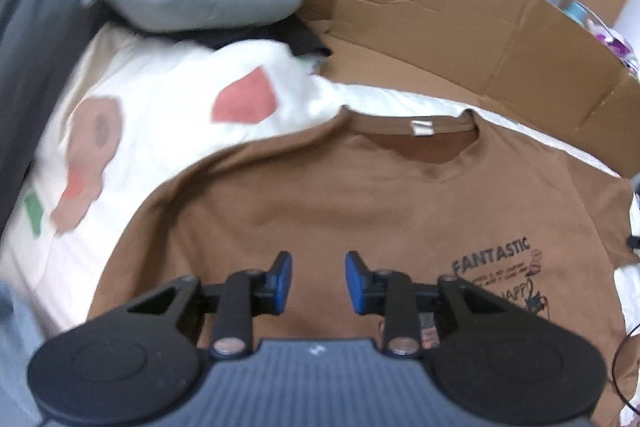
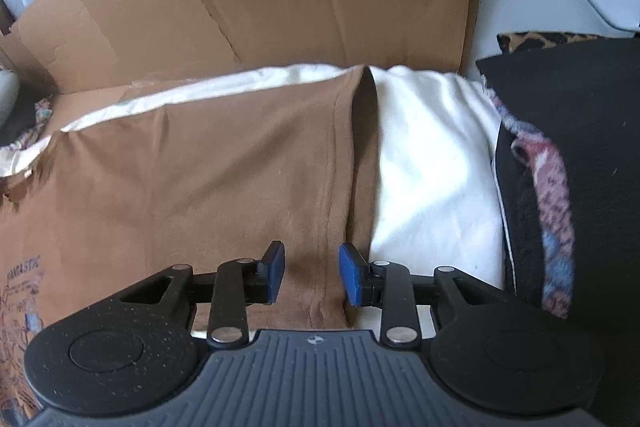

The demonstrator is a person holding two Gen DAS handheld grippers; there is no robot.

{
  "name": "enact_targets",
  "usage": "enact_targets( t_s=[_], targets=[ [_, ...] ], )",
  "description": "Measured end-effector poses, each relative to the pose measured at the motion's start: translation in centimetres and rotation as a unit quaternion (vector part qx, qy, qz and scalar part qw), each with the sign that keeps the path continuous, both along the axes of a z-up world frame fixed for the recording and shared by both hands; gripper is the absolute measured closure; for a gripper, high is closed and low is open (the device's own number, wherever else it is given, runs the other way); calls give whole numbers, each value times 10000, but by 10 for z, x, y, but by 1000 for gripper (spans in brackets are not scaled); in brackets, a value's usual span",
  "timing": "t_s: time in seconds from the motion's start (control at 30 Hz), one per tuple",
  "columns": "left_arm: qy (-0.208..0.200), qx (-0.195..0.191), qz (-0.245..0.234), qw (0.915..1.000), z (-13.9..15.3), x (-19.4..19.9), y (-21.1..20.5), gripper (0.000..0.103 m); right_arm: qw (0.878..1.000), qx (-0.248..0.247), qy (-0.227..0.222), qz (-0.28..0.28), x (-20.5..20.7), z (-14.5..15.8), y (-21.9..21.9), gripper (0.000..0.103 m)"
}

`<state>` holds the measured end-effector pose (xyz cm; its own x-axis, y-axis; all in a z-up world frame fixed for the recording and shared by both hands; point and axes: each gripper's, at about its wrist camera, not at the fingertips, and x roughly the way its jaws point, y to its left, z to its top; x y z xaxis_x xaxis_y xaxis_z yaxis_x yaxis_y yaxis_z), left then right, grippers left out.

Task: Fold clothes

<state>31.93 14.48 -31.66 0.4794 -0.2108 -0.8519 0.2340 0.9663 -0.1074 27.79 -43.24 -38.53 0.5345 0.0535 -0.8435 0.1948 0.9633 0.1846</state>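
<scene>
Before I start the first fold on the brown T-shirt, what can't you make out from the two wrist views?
- Brown T-shirt hem: left wrist view, hidden below the left gripper body.
- Small print under FANTASTIC: left wrist view, blurred and too small.
- Its other sleeve: left wrist view, blurred, edges unclear.
- Right sleeve cuff's lower end: right wrist view, hidden by the right gripper.
- Patterned fabric: right wrist view, item unidentifiable.

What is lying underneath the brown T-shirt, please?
A white cloth shows beneath the brown T-shirt, sticking out past its collar and sleeve edge; on the left it bears red and brown patches. Whatever lies under the shirt's middle is covered.
</scene>
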Motion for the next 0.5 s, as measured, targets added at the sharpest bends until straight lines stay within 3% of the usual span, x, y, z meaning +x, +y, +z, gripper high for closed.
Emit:
enact_targets(
  t_s=[0.3, 0.5],
  targets=[
    [103, -285, 503, 9983, -41, -50, 8, 71, 9999, -115, 30, -102, -4, -6, 0, 67],
    [58, -395, 578, 9975, -56, -72, -6, 71, 9998, -151, -29, 107, 7, -12, 2, 66]
  ],
)
